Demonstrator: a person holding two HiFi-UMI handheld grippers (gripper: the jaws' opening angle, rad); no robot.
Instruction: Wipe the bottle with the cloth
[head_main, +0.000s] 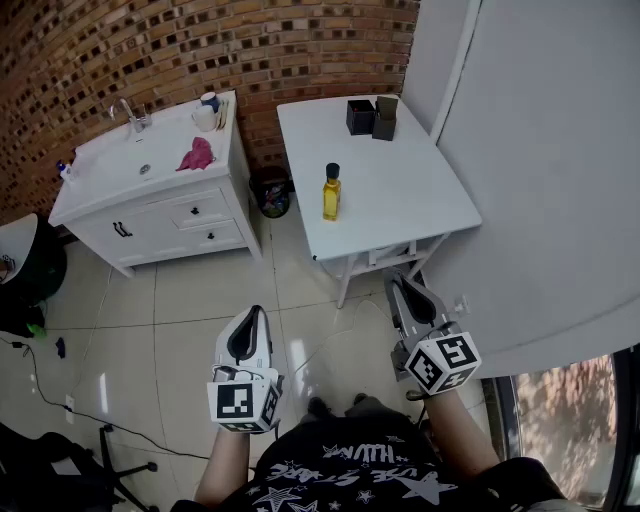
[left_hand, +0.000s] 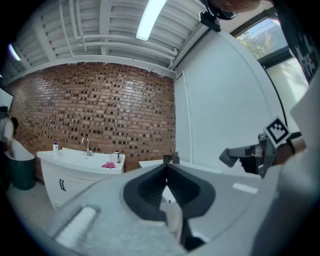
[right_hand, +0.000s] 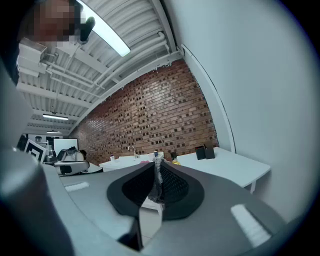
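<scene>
Yellow liquid fills the small clear bottle with a black cap (head_main: 331, 192), which stands upright on the white rectangular table (head_main: 420, 190), near the edge facing the vanity. The crumpled pink cloth (head_main: 196, 155) lies on the white vanity counter (head_main: 100, 170), well apart from the bottle. The left gripper (head_main: 250, 313) and right gripper (head_main: 398, 281) hang low over the pale tiled floor (head_main: 190, 290), each with jaws pressed together on nothing
</scene>
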